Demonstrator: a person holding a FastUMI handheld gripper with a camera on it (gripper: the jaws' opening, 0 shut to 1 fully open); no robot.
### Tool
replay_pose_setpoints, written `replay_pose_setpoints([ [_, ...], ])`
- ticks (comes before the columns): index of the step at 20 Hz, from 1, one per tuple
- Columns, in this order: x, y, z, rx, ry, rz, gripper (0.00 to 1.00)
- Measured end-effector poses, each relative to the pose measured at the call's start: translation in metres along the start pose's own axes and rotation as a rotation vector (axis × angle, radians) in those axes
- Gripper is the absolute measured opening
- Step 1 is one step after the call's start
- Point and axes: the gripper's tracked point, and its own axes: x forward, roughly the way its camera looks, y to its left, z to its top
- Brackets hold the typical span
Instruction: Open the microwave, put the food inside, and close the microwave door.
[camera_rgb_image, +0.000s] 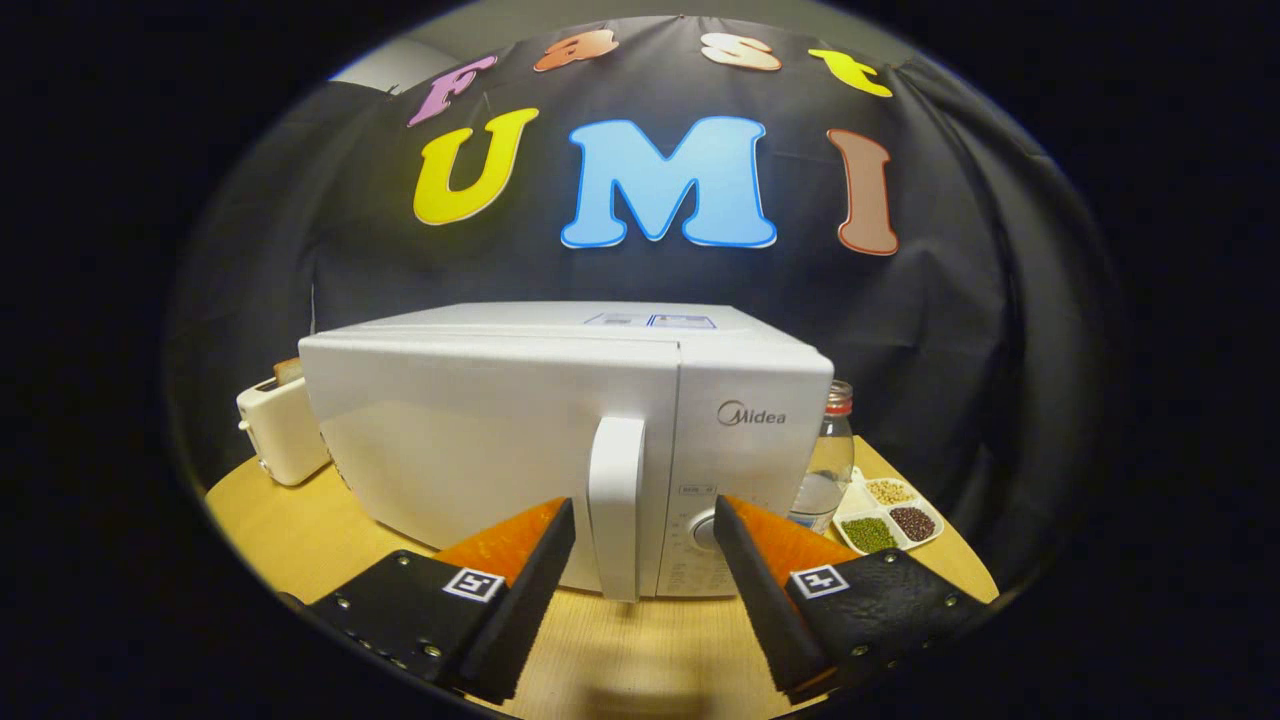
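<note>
I see the microwave (520, 440) on the table (290, 520), door shut and facing me, its long handle (614, 505) running vertically. My gripper (644, 525) fingers are spread wide, straddling the handle without touching it.

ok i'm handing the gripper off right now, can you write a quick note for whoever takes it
Gripper: open, fingers on either side of the door handle, not pressing on it as far as can be seen.
Microwave: on the round wooden table, door shut.
Toaster sits beside it on one side; bottle and a divided dish of beans on the other.
Done: nothing yet.
Left: pull the door open, load the food, close the door.
</note>
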Motion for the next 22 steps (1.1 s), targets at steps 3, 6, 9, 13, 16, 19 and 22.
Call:
replay_pose_setpoints([
  [3,0.01,0.005,-0.009,0.004,0.033,0.014,0.76],
  [6,0.014,0.004,-0.008,0.025,0.033,0.006,0.54],
  [9,0.016,0.009,-0.009,0.063,0.047,0.018,0.54],
  [13,0.017,0.011,-0.012,0.087,0.075,0.001,0.4],
  [16,0.013,0.01,-0.01,0.058,0.085,-0.001,0.11],
  [19,0.011,0.019,-0.009,0.067,0.09,0.033,0.11],
  [22,0.009,0.017,-0.01,0.055,0.096,0.021,0.12],
])
